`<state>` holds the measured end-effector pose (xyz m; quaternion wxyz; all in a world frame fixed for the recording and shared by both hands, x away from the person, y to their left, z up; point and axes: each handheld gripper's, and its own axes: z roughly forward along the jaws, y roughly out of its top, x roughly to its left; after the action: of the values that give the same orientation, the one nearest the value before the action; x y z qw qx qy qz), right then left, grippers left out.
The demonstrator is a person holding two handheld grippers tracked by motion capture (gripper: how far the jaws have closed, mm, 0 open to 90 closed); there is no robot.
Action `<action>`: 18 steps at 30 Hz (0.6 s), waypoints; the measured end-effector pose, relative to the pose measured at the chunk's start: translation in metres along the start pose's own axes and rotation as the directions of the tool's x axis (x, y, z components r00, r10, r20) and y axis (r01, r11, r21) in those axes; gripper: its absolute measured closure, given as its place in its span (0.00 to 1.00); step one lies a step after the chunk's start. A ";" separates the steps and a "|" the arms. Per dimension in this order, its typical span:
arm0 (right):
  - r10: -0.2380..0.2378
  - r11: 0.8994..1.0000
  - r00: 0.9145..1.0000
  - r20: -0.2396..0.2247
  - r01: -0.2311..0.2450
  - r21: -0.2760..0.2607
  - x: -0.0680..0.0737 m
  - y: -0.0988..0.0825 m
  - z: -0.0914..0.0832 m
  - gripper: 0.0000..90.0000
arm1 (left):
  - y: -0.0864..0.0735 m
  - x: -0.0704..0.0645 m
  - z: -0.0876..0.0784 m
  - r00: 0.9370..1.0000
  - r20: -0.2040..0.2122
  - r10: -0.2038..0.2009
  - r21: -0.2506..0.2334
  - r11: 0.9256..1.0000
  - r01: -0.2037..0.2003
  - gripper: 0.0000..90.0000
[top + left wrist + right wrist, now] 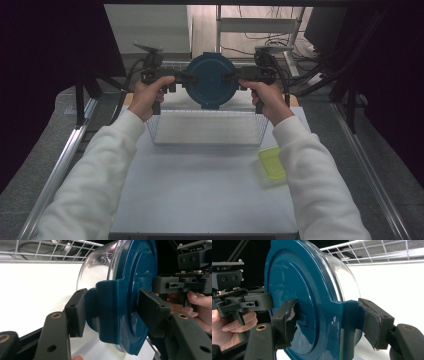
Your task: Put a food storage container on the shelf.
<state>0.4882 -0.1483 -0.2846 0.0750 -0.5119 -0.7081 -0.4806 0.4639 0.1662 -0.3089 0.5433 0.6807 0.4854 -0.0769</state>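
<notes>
Two pairs of tongs on one container, and from above it hangs edge-on over the far end of the white surface (200,190), beyond the wire basket (207,127). Starting at the left: the left tongs (186,78) come in level from the left hand (146,95), and in the left gripper view both pads are pressed onto the container (120,297), one on the side tab of the blue lid (140,277), one on the lid's flat face. That's a firm clamp on the lid's edge. Middle of the scene: one round container, clear body turned away toward the back, one blue lid facing the person, held up clear of the basket. On to the right: the right tongs (231,77), held by the right hand (270,100), grip the opposite side; the right gripper view shows one pad on the lid's face and one behind the tab, both touching. Down at the near right lies one small yellow-green box (272,162), flat on the surface beside the right sleeve; whether it has a lid of its own I can't quite make out from up here.
</notes>
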 end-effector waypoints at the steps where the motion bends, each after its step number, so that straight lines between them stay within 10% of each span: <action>1: 0.004 1.000 1.000 0.003 -0.004 0.004 -0.002 0.000 0.001 0.37 | 0.000 0.002 0.002 1.000 0.000 -0.006 0.004 1.000 0.006 0.47; 18: 0.126 0.992 0.992 0.004 -0.126 -0.004 -0.021 0.015 0.020 0.36 | 0.012 0.025 0.014 0.991 0.033 -0.126 0.008 0.992 0.126 0.46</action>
<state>0.5174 -0.1469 -0.2986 0.1028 -0.5568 -0.6735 -0.4751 0.4923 0.1699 -0.3225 0.5434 0.6488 0.5182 -0.1237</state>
